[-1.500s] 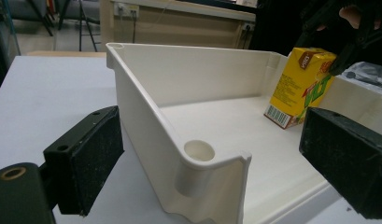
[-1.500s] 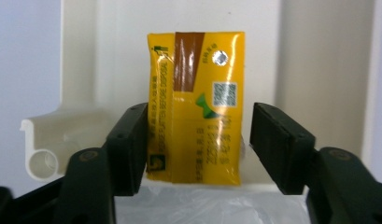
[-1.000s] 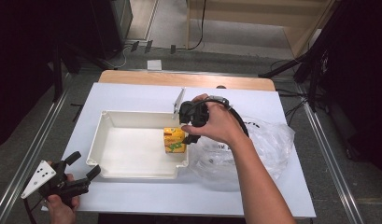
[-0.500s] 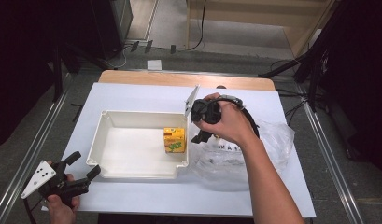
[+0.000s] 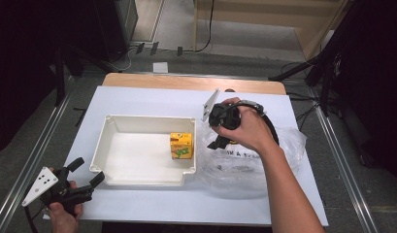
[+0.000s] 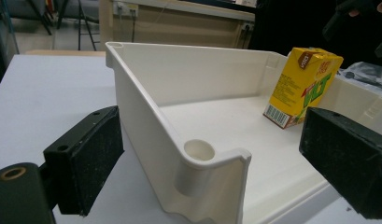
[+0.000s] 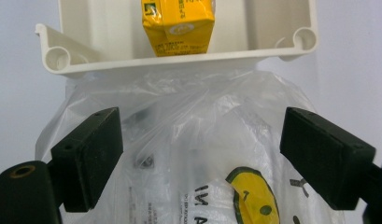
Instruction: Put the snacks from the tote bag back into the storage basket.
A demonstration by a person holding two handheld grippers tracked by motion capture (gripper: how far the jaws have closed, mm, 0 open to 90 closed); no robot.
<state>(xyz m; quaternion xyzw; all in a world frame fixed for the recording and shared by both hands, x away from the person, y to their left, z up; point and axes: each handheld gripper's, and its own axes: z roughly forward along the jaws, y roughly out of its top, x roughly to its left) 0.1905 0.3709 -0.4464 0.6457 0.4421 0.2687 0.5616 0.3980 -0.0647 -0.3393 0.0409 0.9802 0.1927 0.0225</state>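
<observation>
Jaws just opened empty, right gripper above plastic bag, juice carton in tray

The right gripper hung with fingers spread wide, having just been opening, over a clear plastic bag, the yellow carton standing beyond in the white tray.

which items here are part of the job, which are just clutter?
In the job: yellow drink carton, white tray, clear plastic bag, right gripper with jaws just opened and empty.
Lying about: floor cables, left gripper idle.
</observation>
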